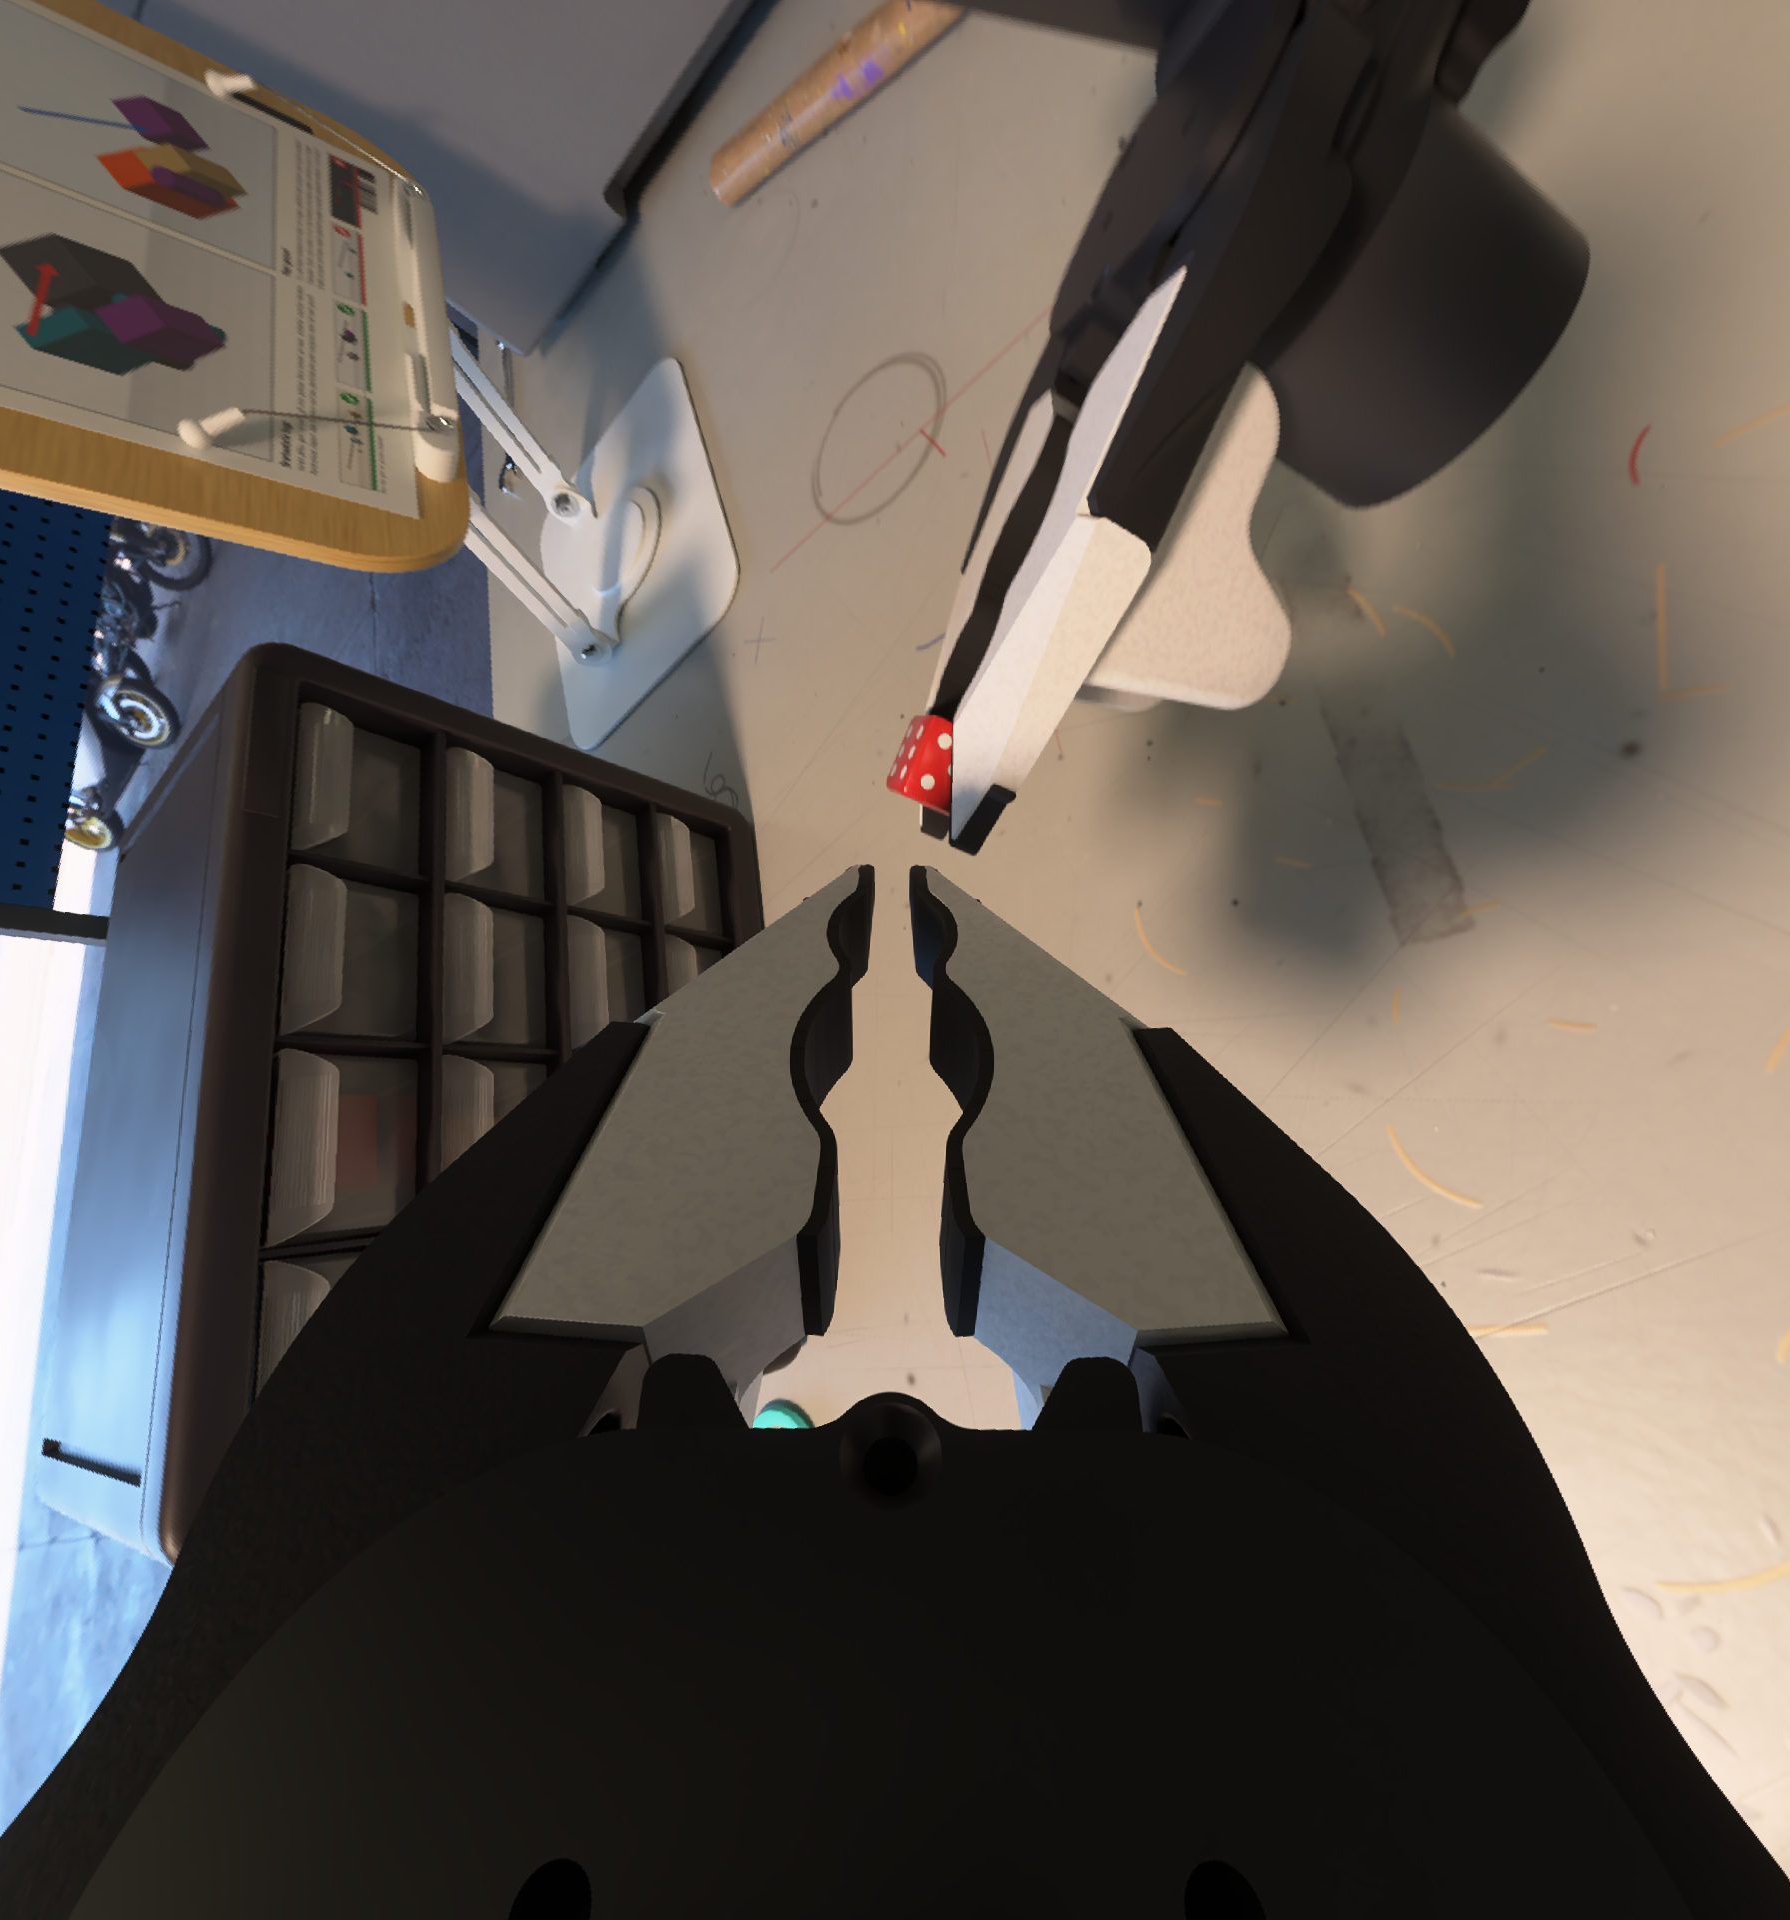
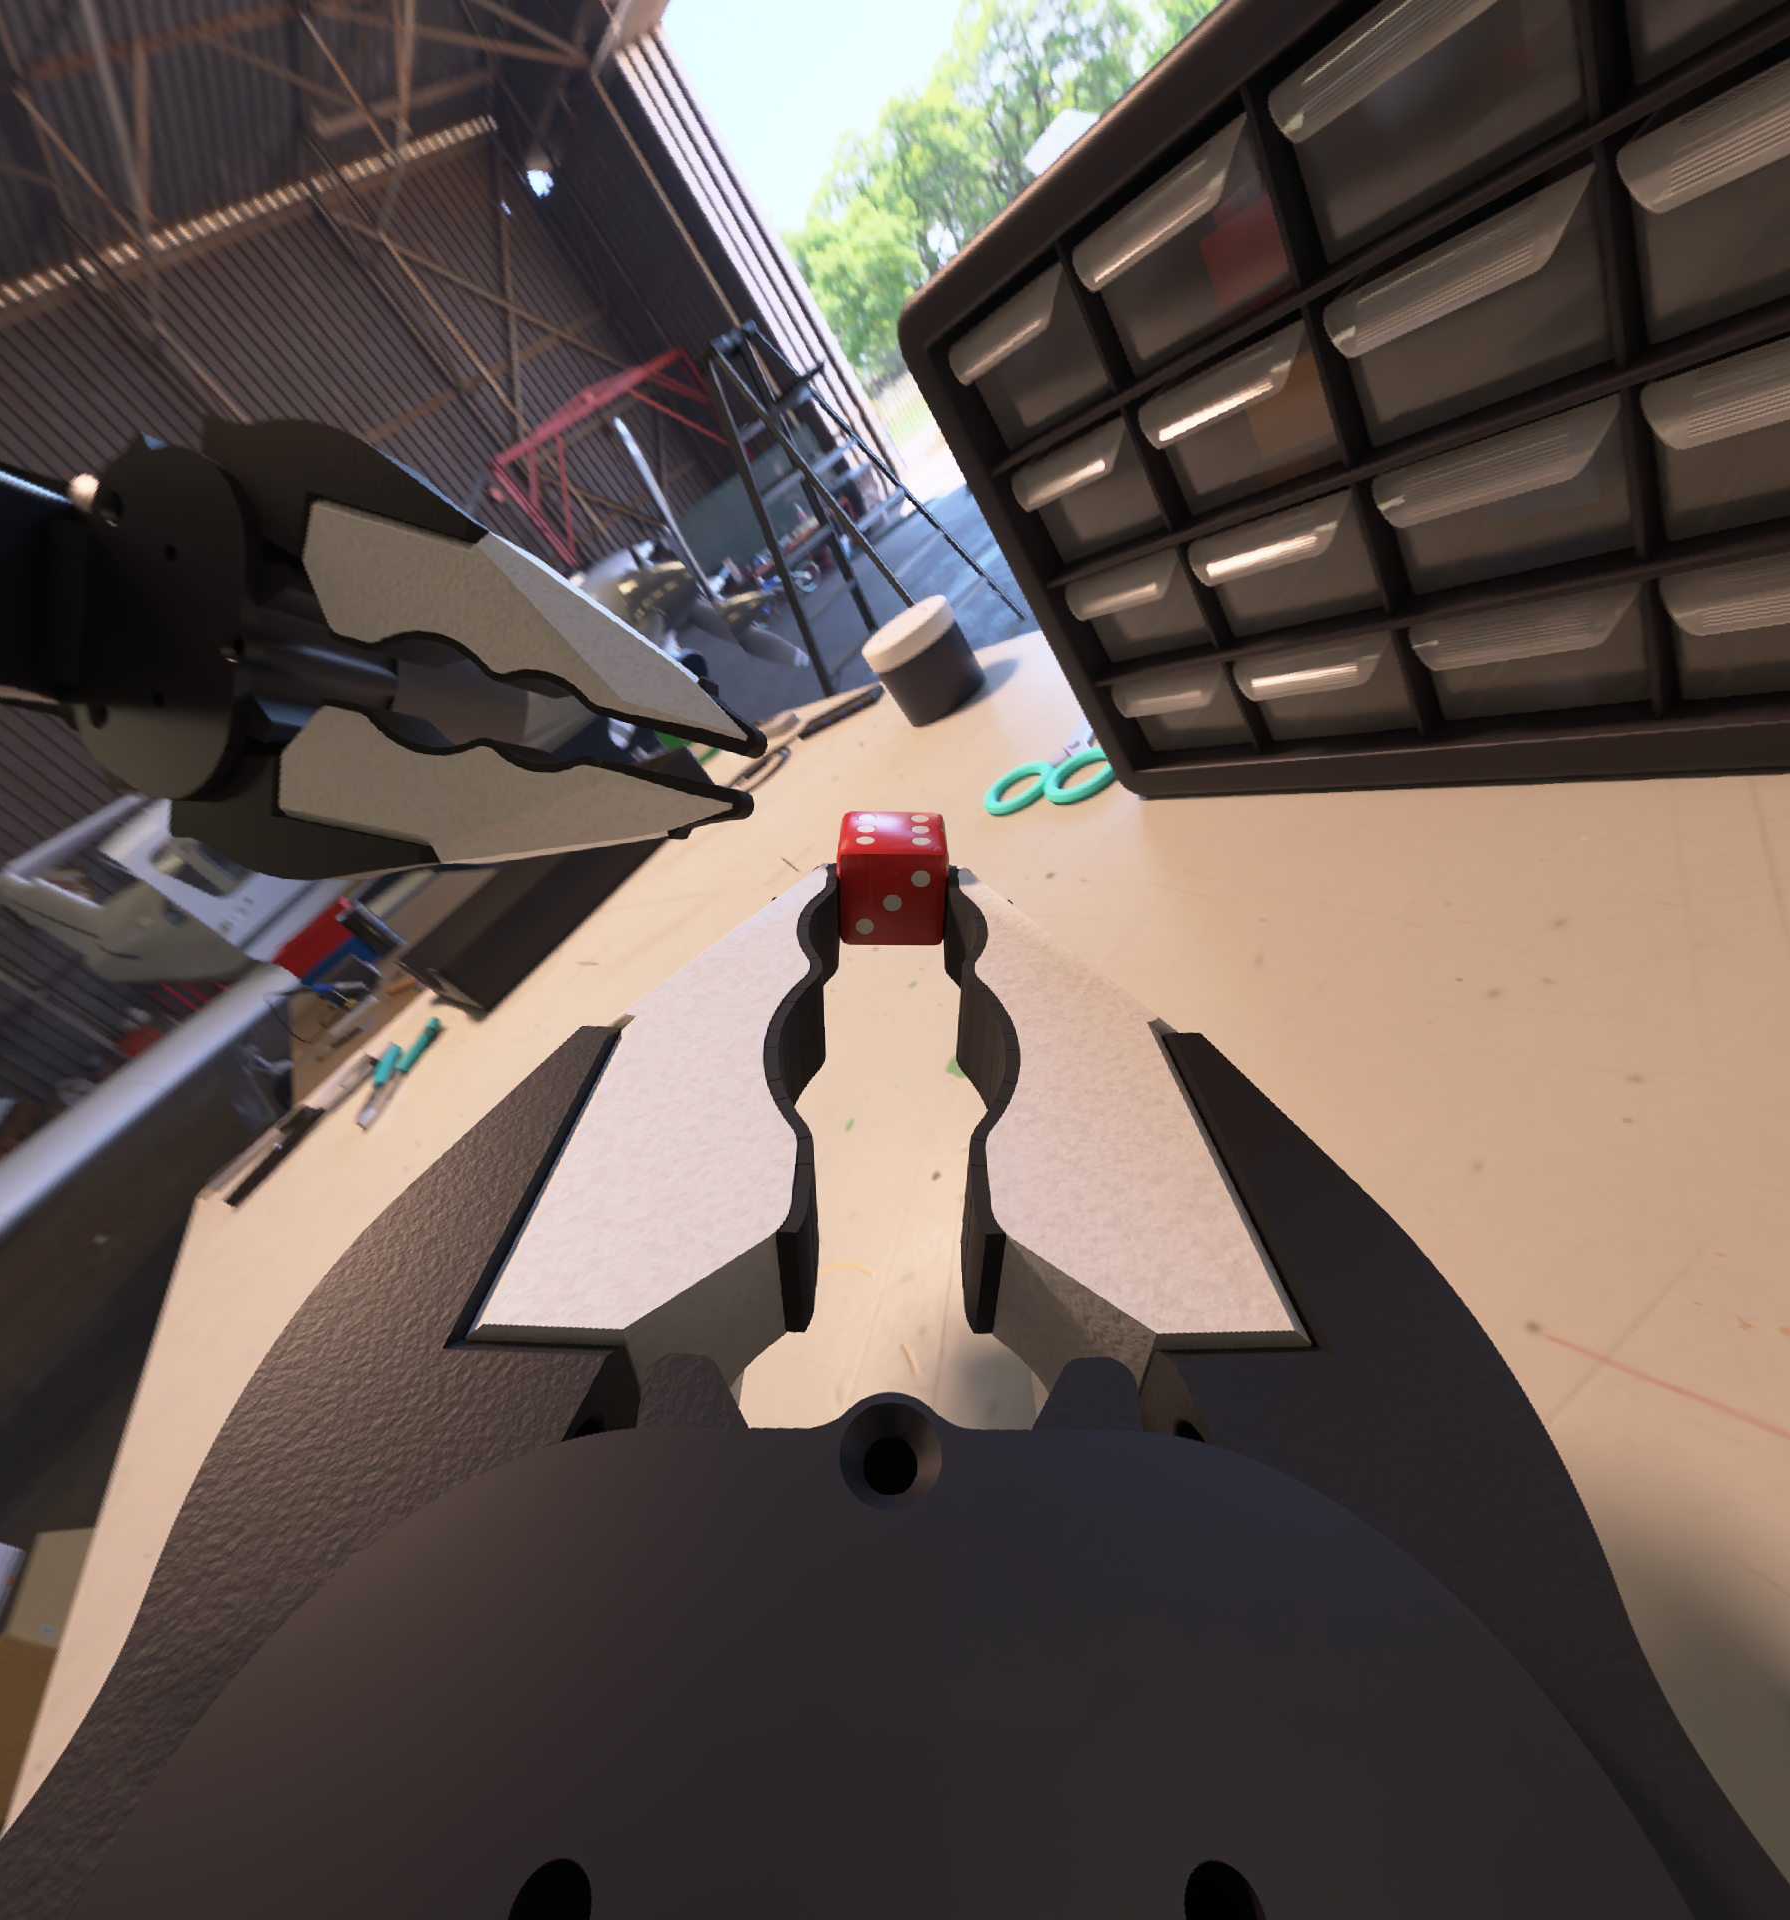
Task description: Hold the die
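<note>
The right hand-held gripper (image 2: pixel 891 883) has its two pale, grainy-faced fingers drawn in on a small red die (image 2: pixel 892 879), a glossy cube with rounded corners and white pips, which sits pinched between the black scalloped pads at the very tips. Whether the die is raised off the beige worktop (image 2: pixel 1390 1091) or touching it cannot be told. The worktop is matt and scuffed, marked with thin pencil lines, a drawn circle and scattered pale shavings. The left hand-held gripper (image 1: pixel 892 873) holds nothing; its tips stand nearly together with only a narrow slit between them, pointing at the die from just beside it. Its fingers share the same wavy black inner edges and textured light grey outer faces set in a dark, pebbled body. To one side stands a dark brown drawer cabinet (image 2: pixel 1442 436) with rows of translucent, ribbed-lipped plastic drawers. Teal scissor handles (image 2: pixel 1045 781) lie at its foot. Farther off, a cardboard tube (image 1: pixel 829 99) lies on the worktop, and a white flat-based stand (image 1: pixel 652 551) carries a wooden-edged board (image 1: pixel 195 312).
</note>
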You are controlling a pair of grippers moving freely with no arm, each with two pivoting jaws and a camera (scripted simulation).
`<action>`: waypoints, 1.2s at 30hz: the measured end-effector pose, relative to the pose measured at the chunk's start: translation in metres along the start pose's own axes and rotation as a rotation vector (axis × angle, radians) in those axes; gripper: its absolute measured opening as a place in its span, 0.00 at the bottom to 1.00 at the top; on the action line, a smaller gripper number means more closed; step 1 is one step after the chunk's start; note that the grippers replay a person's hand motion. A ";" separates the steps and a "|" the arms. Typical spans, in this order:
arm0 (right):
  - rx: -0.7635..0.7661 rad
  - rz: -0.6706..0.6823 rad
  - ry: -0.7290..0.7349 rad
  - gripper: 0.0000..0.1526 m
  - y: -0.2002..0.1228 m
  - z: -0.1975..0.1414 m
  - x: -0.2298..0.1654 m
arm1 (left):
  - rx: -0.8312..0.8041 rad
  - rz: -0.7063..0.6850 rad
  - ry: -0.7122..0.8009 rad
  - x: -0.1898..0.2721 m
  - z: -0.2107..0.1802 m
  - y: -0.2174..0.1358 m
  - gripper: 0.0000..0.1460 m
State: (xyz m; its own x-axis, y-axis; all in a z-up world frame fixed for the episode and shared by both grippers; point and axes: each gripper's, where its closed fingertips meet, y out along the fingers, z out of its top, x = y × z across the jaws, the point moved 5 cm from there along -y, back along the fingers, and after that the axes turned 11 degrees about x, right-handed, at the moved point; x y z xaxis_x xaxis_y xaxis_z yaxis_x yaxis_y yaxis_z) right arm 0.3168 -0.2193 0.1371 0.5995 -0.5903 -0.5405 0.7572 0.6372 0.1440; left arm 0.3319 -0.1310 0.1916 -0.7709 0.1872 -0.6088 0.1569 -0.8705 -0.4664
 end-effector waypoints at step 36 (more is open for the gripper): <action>0.000 -0.141 -0.308 0.12 -0.002 0.007 -0.008 | 0.016 0.008 -0.110 -0.004 0.001 0.003 0.05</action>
State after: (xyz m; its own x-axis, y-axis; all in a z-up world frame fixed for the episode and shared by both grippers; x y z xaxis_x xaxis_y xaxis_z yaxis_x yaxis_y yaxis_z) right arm 0.3122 -0.2196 0.1465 0.5390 -0.7947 -0.2793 0.8383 0.5385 0.0855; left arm 0.3350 -0.1355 0.1936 -0.8332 0.1301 -0.5375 0.1537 -0.8792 -0.4510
